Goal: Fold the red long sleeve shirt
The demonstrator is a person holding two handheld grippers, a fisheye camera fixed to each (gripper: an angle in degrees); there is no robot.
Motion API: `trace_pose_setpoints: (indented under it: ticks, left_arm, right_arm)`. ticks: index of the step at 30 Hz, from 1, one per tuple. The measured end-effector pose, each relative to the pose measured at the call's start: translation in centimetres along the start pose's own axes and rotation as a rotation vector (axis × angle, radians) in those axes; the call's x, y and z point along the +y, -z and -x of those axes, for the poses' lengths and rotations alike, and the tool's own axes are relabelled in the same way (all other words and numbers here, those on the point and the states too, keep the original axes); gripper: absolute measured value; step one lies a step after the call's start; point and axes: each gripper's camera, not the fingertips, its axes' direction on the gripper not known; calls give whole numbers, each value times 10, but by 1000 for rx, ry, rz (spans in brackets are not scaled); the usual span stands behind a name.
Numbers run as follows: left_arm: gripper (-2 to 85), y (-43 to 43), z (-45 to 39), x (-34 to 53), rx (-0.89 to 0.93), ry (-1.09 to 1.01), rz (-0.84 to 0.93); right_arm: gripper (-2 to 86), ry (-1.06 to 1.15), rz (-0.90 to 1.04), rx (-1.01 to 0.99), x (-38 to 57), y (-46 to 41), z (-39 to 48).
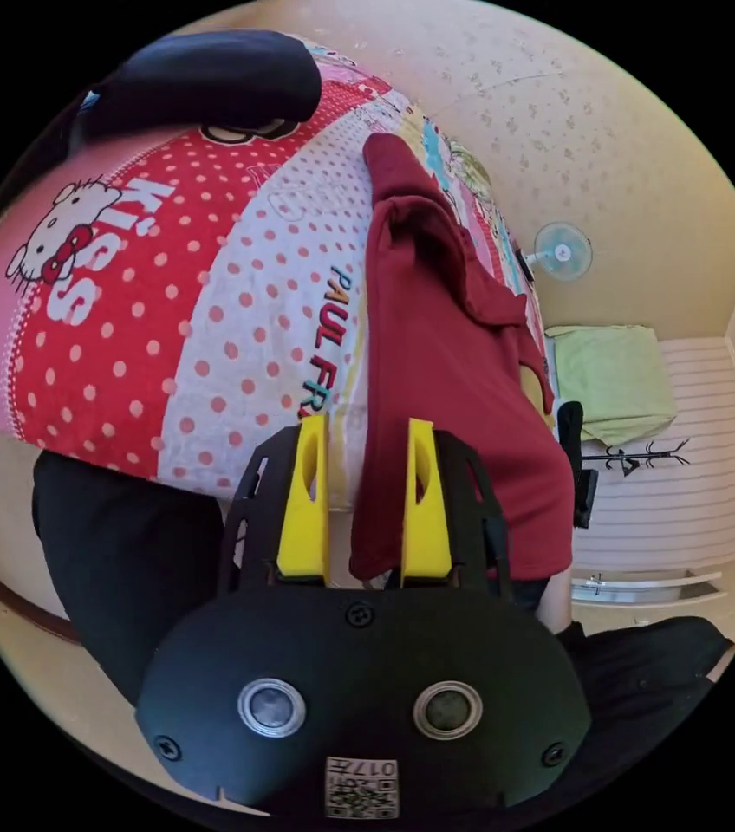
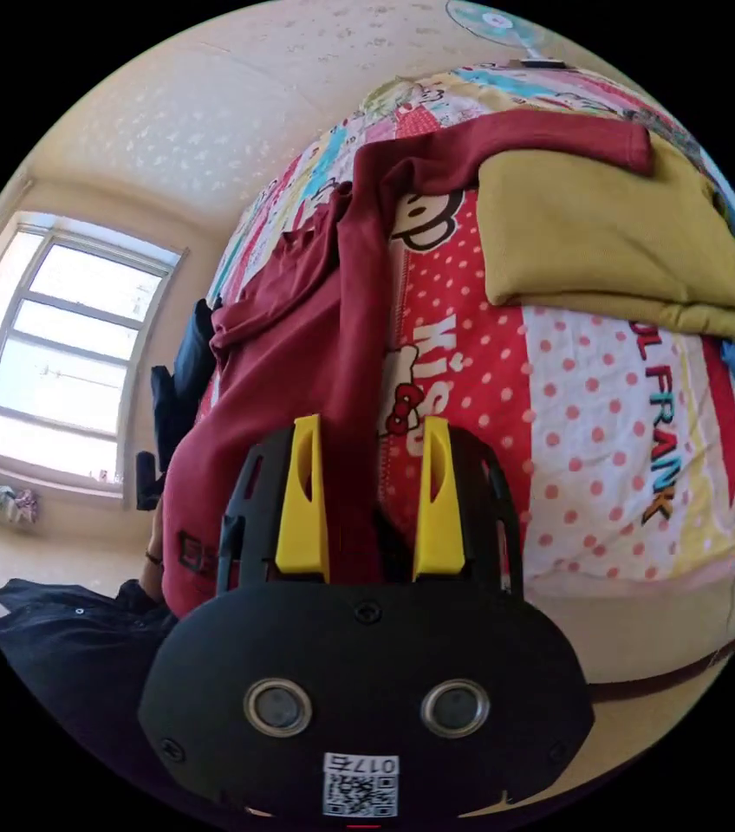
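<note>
1. My bed (image 1: 237, 312) wears a bright patchwork cover of red and white polka dots with cartoon prints.
2. The walls (image 1: 575, 130) are pale yellow with a faint speckled pattern.
3. A fan (image 1: 562, 252) stands beyond the bed.
4. A window (image 2: 64, 347) with white bars lets in strong daylight.
5. A green cloth (image 1: 614, 381) hangs near a coat rack (image 1: 636, 457).

Dark red shirt (image 1: 445, 364), polka-dotted red-and-white bedspread (image 1: 211, 347), mustard folded garment (image 2: 601, 243).
</note>
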Motion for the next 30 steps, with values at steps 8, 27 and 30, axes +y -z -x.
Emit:
trace_pose_setpoints:
  ticks: [8, 27, 30]
  left_arm:
    - [14, 48, -2, -14, 355, -19, 100]
    - [78, 153, 57, 32, 218, 147, 123]
    - [78, 169, 59, 36, 218, 165, 85]
  right_arm:
    - [23, 88, 36, -283, 17, 68, -5]
    - [87, -314, -512, -169, 27, 208, -122]
    - [102, -426, -624, -149, -2, 204, -152]
